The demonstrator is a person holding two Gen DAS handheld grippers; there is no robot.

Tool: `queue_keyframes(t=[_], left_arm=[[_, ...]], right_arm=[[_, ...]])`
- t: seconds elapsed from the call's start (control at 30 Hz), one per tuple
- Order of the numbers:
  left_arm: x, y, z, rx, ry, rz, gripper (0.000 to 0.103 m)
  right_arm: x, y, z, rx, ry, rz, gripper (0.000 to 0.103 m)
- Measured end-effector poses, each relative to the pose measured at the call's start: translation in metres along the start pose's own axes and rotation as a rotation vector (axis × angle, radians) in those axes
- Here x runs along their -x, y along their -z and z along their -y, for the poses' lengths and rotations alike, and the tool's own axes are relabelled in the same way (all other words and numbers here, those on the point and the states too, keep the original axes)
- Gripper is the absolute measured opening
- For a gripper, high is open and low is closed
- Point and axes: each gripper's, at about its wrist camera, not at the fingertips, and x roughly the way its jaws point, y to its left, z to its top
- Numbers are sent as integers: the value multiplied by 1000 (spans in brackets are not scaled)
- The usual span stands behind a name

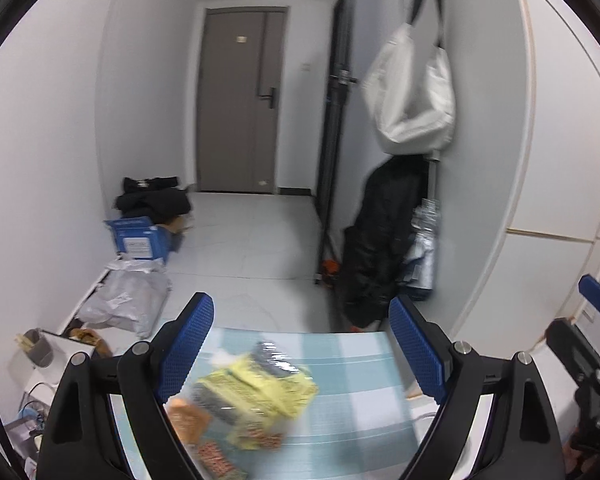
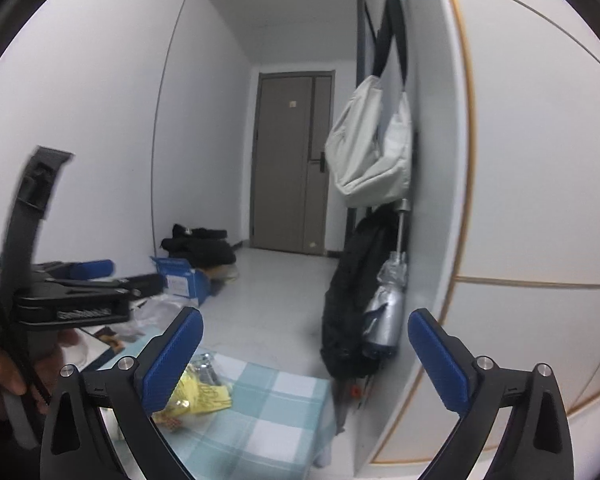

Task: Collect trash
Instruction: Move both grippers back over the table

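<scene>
A heap of trash [image 1: 252, 396], yellow and orange wrappers in clear plastic, lies on a table with a blue-and-white checked cloth [image 1: 360, 364]. My left gripper [image 1: 304, 344] hangs open above it, the wrappers below and between its blue pads, apart from them. In the right wrist view the same trash [image 2: 200, 394] sits at the lower left, partly hidden behind the left finger. My right gripper [image 2: 306, 344] is wide open with nothing between its fingers, over the cloth [image 2: 268, 412]. A hand holds the left gripper [image 2: 80, 280] at that view's left.
A hallway with a pale tiled floor [image 1: 256, 236] runs to a grey door [image 1: 240, 100]. A white bag [image 1: 412, 92], black coat [image 1: 380, 240] and folded umbrella [image 2: 388, 304] hang on the right wall. A blue box [image 1: 140, 240], grey mailers [image 1: 128, 300] and black clothes [image 1: 152, 198] lie at left.
</scene>
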Motion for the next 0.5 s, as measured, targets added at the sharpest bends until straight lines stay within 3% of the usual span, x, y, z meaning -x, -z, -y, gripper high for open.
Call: queue_keyframes(t=[0.1,0.3,0.5], left_arm=[[3,3,-28,43,-40,-2,87],[-1,18,-84,147,-124,-56,87],[-10,40,-126,190,-201,-88,87]], right_arm=[[-16,1,-22,-4,-18,-42,103],[-48,7,-68,7,-154,-97,103],[-76,20,-114,65,-251,-137,103]])
